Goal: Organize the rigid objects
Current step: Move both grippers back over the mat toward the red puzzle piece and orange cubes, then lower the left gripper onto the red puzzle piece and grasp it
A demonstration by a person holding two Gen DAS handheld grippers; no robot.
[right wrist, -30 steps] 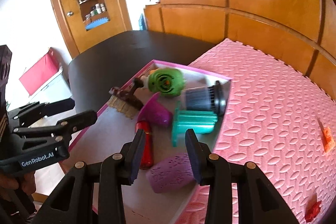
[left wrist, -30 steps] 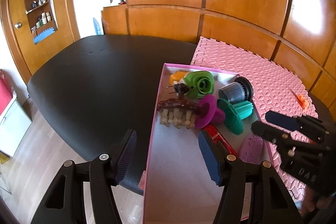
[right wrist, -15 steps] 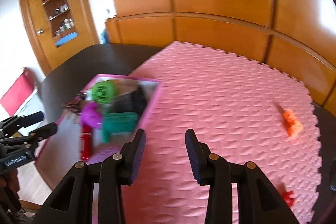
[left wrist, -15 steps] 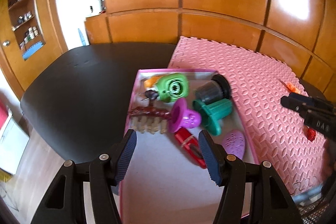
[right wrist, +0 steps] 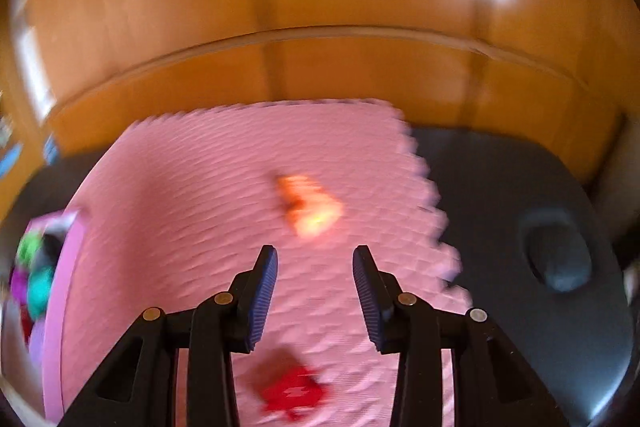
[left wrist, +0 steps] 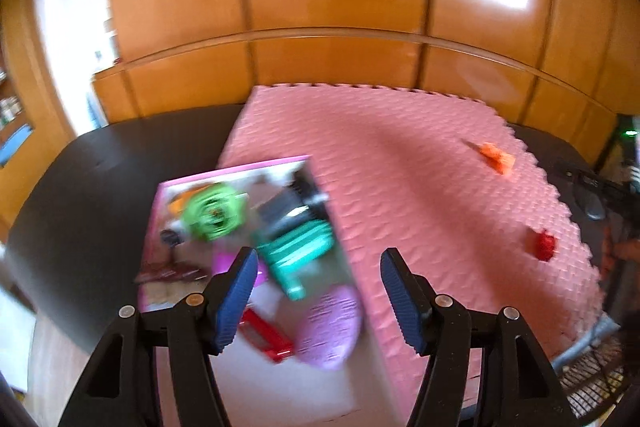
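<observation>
Pink-rimmed tray of sorted pieces fills only the left wrist view, beside the pink foam mat on the dark worktop; the right view centres an orange piece and a red piece loose on that mat; left gripper jaws have just widened, empty; right gripper jaws narrowly apart, empty.
</observation>
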